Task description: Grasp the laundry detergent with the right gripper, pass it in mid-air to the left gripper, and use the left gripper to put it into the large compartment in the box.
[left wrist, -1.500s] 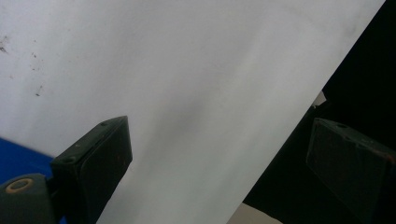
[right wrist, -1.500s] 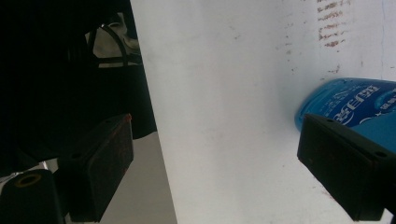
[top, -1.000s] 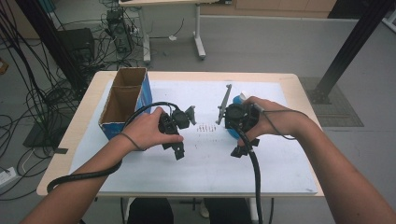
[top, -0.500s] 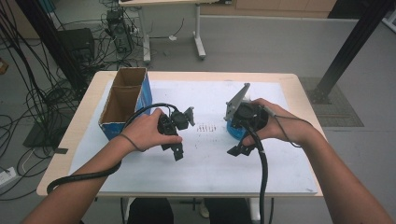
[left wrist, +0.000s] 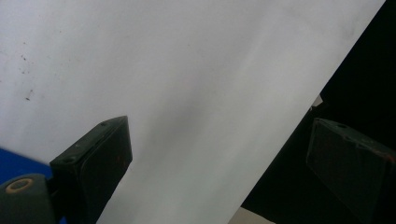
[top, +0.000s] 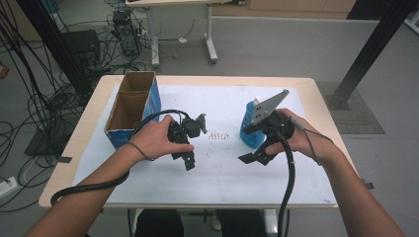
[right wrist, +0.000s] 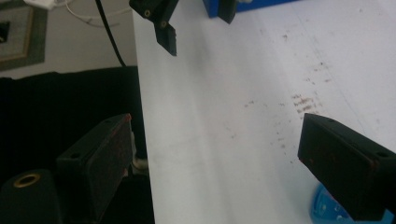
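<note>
High view: a person sits at a table (top: 316, 89) covered with a white sheet (top: 222, 173), holding a gripper in each hand. The left gripper (top: 193, 146) hangs low over the sheet near the middle of the table, its black jaws pointing toward the person's side. In the left gripper view (left wrist: 219, 154) its jaws stand wide apart with nothing between them, only bare white sheet and the dark edge of the table beyond.

The right gripper (top: 253, 157) is just to the right of the sheet's centre, with its grey three-cornered plate tilted up and its cable trailing back over the table edge. In the right gripper view (right wrist: 212, 154) its jaws are also spread wide and hold nothing; the sheet below them carries a scatter of small reddish specks (right wrist: 303, 102), and the left gripper's jaws show at the top.

A blue container (top: 249, 133) stands on the sheet right beside the right gripper, partly hidden behind it; whether the gripper touches it I cannot tell. Its blue rim shows at the bottom corner of the right gripper view (right wrist: 327, 210).

An open cardboard box (top: 129, 106) with blue sides stands at the left end of the table, apart from both grippers.
</note>
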`<state>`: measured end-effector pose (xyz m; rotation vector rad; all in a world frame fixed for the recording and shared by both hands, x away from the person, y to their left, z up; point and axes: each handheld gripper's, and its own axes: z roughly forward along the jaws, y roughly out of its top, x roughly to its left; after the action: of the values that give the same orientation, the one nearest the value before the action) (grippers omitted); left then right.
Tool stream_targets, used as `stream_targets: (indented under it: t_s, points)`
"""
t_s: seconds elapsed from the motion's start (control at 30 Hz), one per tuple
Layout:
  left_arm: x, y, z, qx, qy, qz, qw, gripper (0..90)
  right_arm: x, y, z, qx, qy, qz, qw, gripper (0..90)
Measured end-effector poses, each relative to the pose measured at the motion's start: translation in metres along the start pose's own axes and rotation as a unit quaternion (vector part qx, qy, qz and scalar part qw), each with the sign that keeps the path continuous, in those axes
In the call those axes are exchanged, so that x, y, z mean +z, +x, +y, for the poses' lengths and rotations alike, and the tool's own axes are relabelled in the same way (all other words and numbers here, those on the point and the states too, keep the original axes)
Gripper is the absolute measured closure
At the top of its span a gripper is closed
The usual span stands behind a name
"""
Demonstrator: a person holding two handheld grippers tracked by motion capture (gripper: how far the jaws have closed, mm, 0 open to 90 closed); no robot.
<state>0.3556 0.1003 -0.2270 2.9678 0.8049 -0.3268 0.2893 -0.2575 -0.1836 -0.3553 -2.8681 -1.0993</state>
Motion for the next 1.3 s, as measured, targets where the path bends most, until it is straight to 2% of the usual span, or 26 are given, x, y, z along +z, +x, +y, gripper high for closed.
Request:
stream_targets:
  t_s: [0.1, 0.13, 0.2, 0.27, 0.3, 0.33, 0.37, 0.4, 0.43, 0.5, 0.53, 0.57, 0.7, 1.0, 1.3]
  points:
    - [0.001, 0.000, 0.000, -0.001, 0.000, -0.002, 1.0000, 7.2, 0.000, -0.002, -0.017, 0.006, -0.044, 0.008, 0.9990, 10.2]
    - [0.001, 0.000, 0.000, -0.001, 0.000, -0.002, 1.0000, 7.1, 0.000, -0.002, -0.017, 0.006, -0.044, 0.008, 0.9990, 10.2]
    - [0.002, -0.001, -0.001, -0.001, 0.001, 0.000, 1.0000, 7.1, 0.000, -0.002, -0.027, 0.010, -0.073, 0.009, 0.9973, 10.2]
    - [0.002, -0.001, -0.001, 0.000, 0.002, 0.000, 1.0000, 7.1, 0.000, -0.002, -0.030, 0.011, -0.082, 0.009, 0.9965, 10.2]
    - [0.002, -0.001, -0.002, 0.000, 0.000, 0.000, 1.0000, 7.1, 0.000, -0.001, -0.036, 0.013, -0.100, 0.007, 0.9949, 10.3]
    - [0.002, -0.001, -0.002, 0.000, 0.000, 0.000, 1.0000, 7.1, 0.000, -0.001, -0.036, 0.013, -0.100, 0.007, 0.9949, 10.3]
    - [0.002, 0.001, -0.003, -0.002, -0.001, -0.002, 1.0000, 7.1, -0.001, -0.001, -0.044, 0.017, -0.125, 0.006, 0.9920, 10.5]
    - [0.002, 0.001, -0.003, -0.002, -0.001, -0.002, 1.0000, 7.1, -0.001, -0.001, -0.044, 0.017, -0.125, 0.006, 0.9920, 10.5]
    - [0.002, 0.001, -0.004, -0.003, 0.000, -0.002, 1.0000, 7.1, -0.001, -0.001, -0.050, 0.018, -0.146, 0.009, 0.9891, 10.8]
    - [0.002, 0.002, -0.004, -0.004, 0.000, -0.004, 1.0000, 7.2, -0.001, -0.002, -0.055, 0.025, -0.162, 0.015, 0.9864, 10.7]
    - [0.003, 0.002, -0.005, -0.005, 0.000, -0.004, 1.0000, 7.2, -0.001, -0.004, -0.061, 0.027, -0.179, 0.020, 0.9832, 10.6]
    - [0.003, 0.002, -0.005, -0.005, 0.001, -0.004, 1.0000, 7.2, -0.001, -0.004, -0.063, 0.029, -0.186, 0.023, 0.9819, 10.4]
    - [0.003, 0.001, -0.005, -0.004, 0.000, -0.003, 1.0000, 7.2, -0.002, -0.004, -0.065, 0.030, -0.192, 0.024, 0.9806, 10.0]
    - [0.001, 0.000, -0.003, -0.002, 0.001, -0.003, 1.0000, 7.1, -0.005, 0.001, -0.065, 0.035, -0.187, 0.013, 0.9816, 6.9]
    - [0.001, -0.003, -0.001, 0.001, 0.002, -0.003, 1.0000, 7.1, -0.011, 0.010, -0.067, 0.045, -0.178, -0.018, 0.9828, 5.4]
